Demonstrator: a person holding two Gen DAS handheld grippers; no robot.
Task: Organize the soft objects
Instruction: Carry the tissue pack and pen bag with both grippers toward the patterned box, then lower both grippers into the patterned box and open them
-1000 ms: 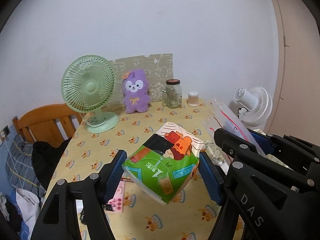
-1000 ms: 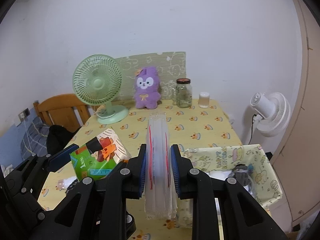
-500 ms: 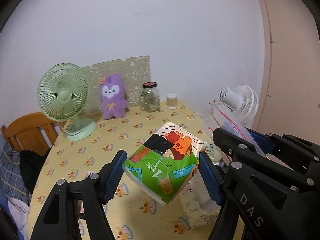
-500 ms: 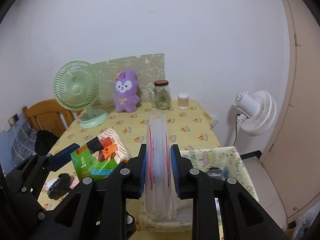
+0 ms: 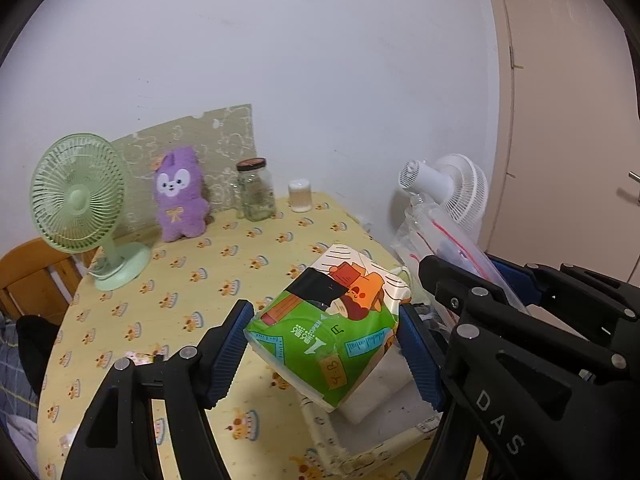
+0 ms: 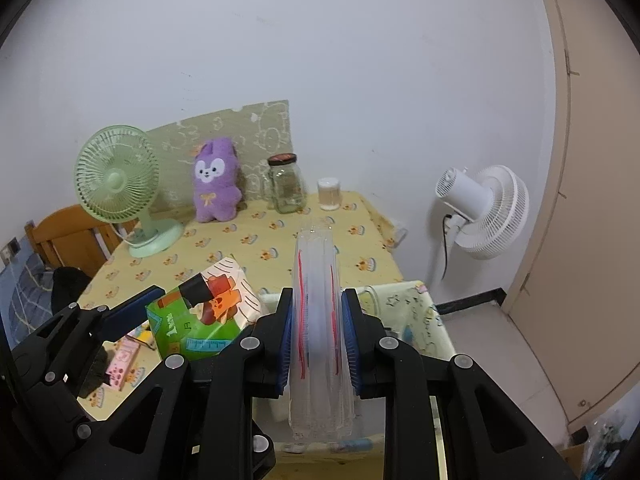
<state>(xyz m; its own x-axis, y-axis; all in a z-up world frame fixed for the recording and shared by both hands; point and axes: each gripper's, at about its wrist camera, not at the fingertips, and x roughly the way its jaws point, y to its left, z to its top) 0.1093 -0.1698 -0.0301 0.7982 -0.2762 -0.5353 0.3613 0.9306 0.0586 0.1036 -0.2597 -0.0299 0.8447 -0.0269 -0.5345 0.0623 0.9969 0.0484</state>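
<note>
My left gripper (image 5: pixel 326 342) is shut on a green and white tissue pack (image 5: pixel 324 330) with orange cartoon print, held in the air over a fabric storage basket (image 5: pixel 360 446) at the table's right side. The pack also shows in the right wrist view (image 6: pixel 200 316). My right gripper (image 6: pixel 318 342) is shut on a clear zip bag with red lines (image 6: pixel 318 320), held upright above the same basket (image 6: pixel 416 304). A purple plush rabbit (image 5: pixel 180 198) sits at the back of the table.
A green desk fan (image 5: pixel 80 208), a glass jar (image 5: pixel 254 190) and a small white cup (image 5: pixel 300 196) stand at the back of the yellow table (image 5: pixel 180 280). A white fan (image 6: pixel 484 210) stands off the right edge. A pink item (image 6: pixel 122 362) lies at the left.
Both grippers have shifted to the right with their loads. The tissue pack now hangs over the basket instead of the table top. Both grips are unchanged.
</note>
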